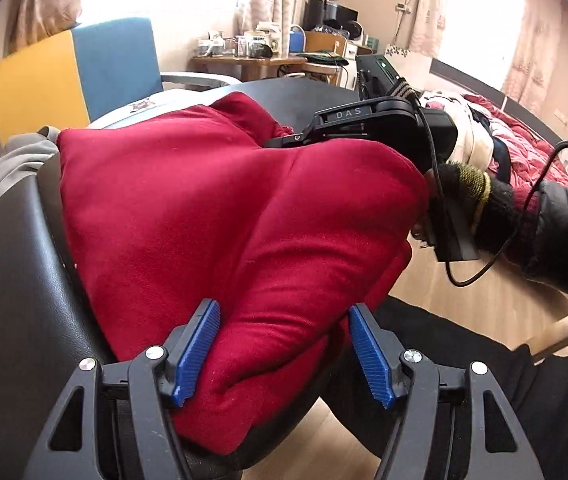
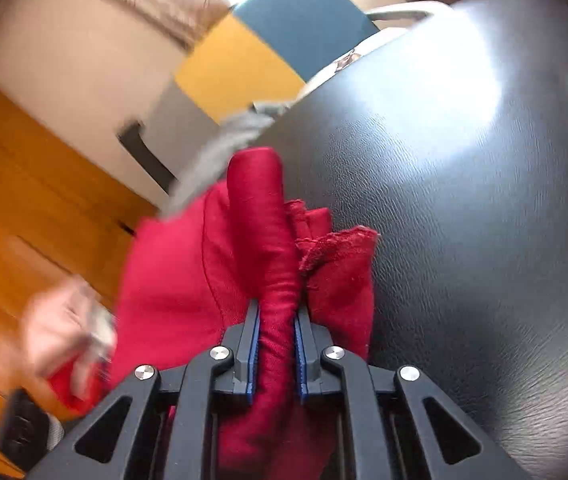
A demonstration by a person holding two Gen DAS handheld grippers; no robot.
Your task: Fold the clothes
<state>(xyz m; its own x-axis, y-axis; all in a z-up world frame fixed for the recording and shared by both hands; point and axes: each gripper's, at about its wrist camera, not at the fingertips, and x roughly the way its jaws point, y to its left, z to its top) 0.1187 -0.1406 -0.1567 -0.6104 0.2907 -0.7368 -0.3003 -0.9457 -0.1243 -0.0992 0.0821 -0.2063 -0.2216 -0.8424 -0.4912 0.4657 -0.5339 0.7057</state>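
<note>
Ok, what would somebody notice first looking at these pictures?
The big red garment, heaped on the black table and filling the middle of both views. The right gripper is clamped on a roll of it, while the left gripper stands open around its near corner. Behind sits a yellow and blue chair.

Bulky red fleece garment (image 1: 224, 216) lies on black leather-textured bench (image 1: 16, 280); grey cloth (image 1: 8, 164) at its left edge, two-tone yellow-and-blue panel (image 1: 72, 72) behind, bed (image 1: 524, 148) far right.
</note>
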